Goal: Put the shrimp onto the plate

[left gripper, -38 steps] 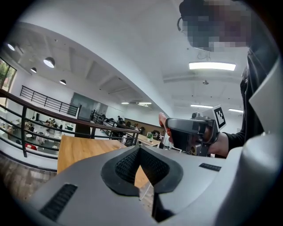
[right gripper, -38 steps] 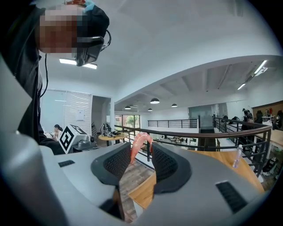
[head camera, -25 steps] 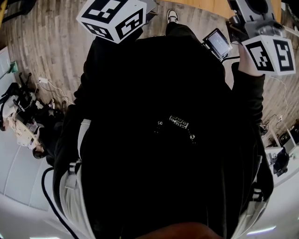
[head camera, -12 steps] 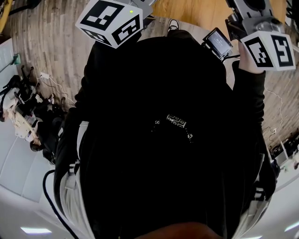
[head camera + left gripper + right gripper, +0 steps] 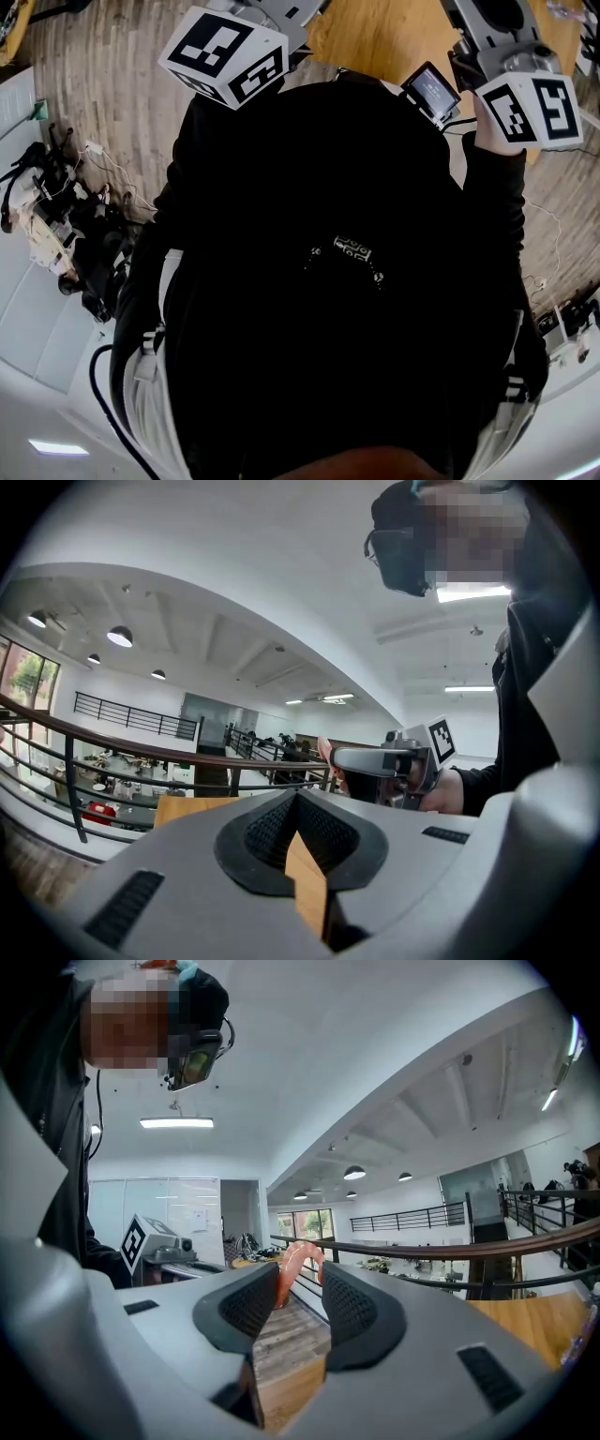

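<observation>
An orange-pink shrimp (image 5: 298, 1253) is pinched between the black pads of my right gripper (image 5: 300, 1283), which is shut on it and held up in the air. The left gripper view shows the same shrimp (image 5: 324, 754) sticking out of the right gripper's tip. My left gripper (image 5: 295, 799) is shut, its pads meet at the tip and hold nothing. In the head view only the marker cubes show, the left cube (image 5: 225, 52) and the right cube (image 5: 530, 108), above the person's dark torso. No plate is in view.
A wooden tabletop (image 5: 389, 33) lies beyond the person at the top of the head view. A railing (image 5: 450, 1246) and an open hall fill the background. Cables and gear (image 5: 66, 225) lie on the floor at the left.
The head view has shifted, and more of the wooden tabletop shows at the top. Both marker cubes stay raised, drifted slightly in the frame.
</observation>
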Demonstrator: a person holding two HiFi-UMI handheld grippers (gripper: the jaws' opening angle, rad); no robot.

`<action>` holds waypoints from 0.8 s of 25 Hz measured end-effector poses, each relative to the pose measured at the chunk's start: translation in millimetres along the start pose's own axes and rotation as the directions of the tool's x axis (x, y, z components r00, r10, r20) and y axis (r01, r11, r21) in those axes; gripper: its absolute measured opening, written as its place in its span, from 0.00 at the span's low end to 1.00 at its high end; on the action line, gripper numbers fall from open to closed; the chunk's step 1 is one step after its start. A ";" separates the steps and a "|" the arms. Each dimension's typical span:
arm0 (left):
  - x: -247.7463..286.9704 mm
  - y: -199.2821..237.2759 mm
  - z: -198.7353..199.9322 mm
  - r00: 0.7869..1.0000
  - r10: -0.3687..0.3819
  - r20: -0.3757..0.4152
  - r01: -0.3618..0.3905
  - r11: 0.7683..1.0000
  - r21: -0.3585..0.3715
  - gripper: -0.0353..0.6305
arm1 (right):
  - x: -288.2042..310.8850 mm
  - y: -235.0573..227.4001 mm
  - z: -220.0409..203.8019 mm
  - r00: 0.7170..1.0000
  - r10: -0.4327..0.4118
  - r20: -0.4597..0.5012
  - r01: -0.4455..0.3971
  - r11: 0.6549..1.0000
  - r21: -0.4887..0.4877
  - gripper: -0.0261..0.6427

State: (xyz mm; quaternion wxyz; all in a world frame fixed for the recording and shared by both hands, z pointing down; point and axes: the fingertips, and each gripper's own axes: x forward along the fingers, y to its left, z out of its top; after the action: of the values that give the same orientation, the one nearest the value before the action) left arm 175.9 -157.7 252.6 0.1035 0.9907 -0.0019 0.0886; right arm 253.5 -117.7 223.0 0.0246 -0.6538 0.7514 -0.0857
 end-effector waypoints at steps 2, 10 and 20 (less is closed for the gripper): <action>4.6 -5.0 2.2 1.000 0.011 -0.018 -0.011 1.000 0.000 0.05 | -4.4 -10.9 -0.4 1.000 0.008 -0.022 -0.008 1.000 0.003 0.28; 8.8 -7.7 5.1 0.995 0.067 -0.074 -0.070 0.997 -0.037 0.05 | -0.7 -29.7 4.9 0.998 0.052 -0.044 -0.050 0.998 0.045 0.28; 6.5 11.0 5.9 0.999 -0.015 -0.038 0.015 1.000 0.003 0.05 | -8.0 -17.8 -3.1 0.997 -0.069 -0.021 0.069 0.997 0.017 0.28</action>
State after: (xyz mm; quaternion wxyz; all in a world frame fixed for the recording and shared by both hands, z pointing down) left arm 183.1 -169.7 250.3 0.1023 0.9890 0.0077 0.1066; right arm 271.6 -111.8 228.3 0.0200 -0.6782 0.7278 -0.0998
